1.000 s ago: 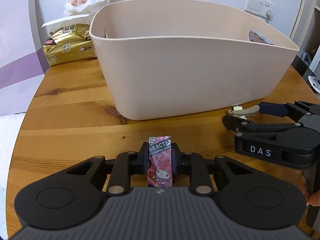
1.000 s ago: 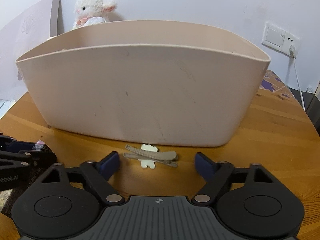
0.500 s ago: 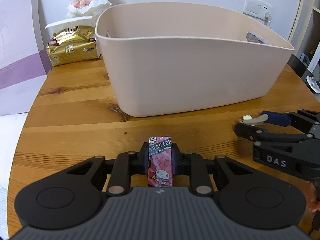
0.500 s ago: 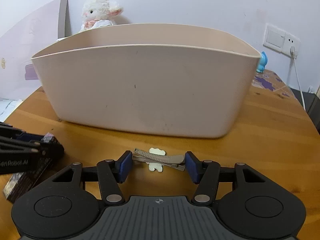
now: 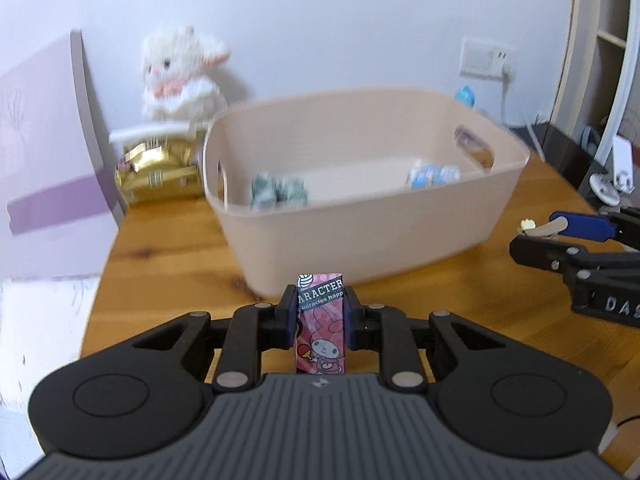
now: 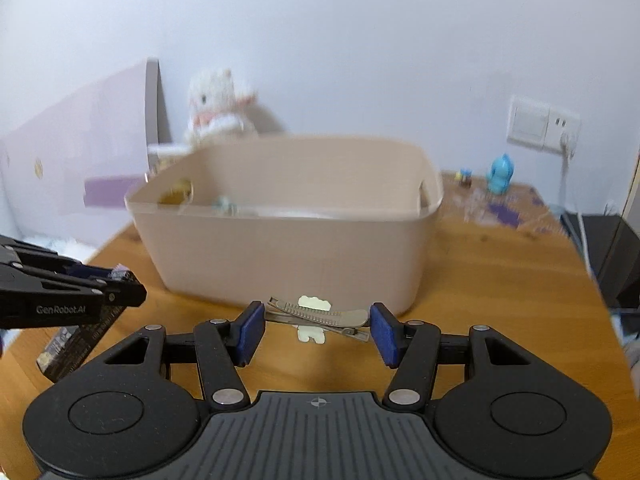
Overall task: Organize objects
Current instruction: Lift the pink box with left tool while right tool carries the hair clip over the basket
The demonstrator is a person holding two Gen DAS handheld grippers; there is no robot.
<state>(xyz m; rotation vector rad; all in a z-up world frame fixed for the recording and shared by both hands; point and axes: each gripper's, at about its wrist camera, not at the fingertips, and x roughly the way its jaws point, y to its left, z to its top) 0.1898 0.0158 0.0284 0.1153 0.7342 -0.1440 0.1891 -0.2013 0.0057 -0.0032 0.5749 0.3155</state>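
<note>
The table (image 5: 172, 264) is varnished wood with visible grain and knots. The basket (image 5: 400, 240) looks like smooth matt plastic. The pink packet (image 5: 321, 328) has a glossy printed wrapper. The hair clip (image 6: 320, 314) is ridged and dull. The plush lamb (image 5: 180, 72) is fluffy cloth, and the gold bag (image 5: 158, 178) is shiny foil.

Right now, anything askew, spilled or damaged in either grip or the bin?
Nothing stands out. The left gripper holds the pink cartoon-print packet upright, the right gripper clamps the grey metal hair clip end to end, and the beige plastic bin sits level on the wooden table.
</note>
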